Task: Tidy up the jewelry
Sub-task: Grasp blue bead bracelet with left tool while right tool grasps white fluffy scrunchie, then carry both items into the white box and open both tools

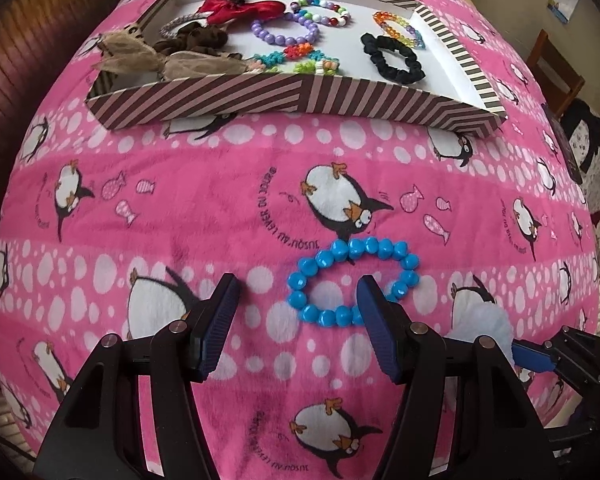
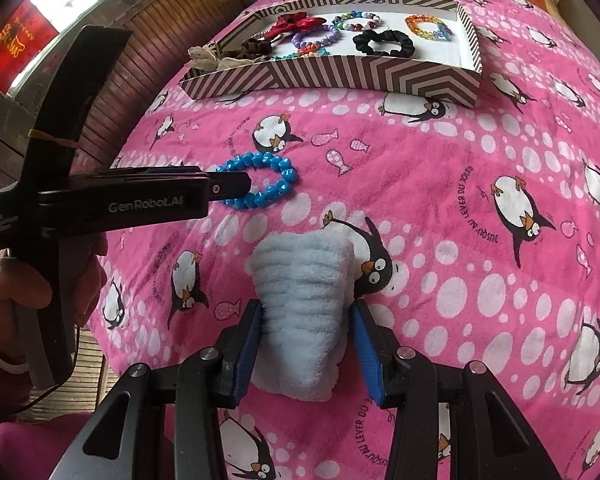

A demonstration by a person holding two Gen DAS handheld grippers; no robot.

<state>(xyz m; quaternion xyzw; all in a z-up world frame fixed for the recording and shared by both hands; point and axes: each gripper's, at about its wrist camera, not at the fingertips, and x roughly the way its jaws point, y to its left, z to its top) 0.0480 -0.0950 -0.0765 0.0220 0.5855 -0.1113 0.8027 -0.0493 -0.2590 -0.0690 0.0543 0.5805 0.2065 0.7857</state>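
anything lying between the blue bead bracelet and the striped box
Nothing: between the blue bead bracelet and the striped box there is only bare pink penguin blanket, seen in both wrist views.

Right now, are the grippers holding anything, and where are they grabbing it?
The right hand-held gripper squeezes a fluffy light-blue scrunchie by its near end. The left hand-held gripper is open over the blue bead bracelet, not holding it.

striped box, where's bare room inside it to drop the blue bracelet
In the striped box, bare white floor lies along the front wall, right of the crochet bracelet and around the black scrunchie. The left end is crowded with bows and hair ties. The blue bracelet lies on the blanket.
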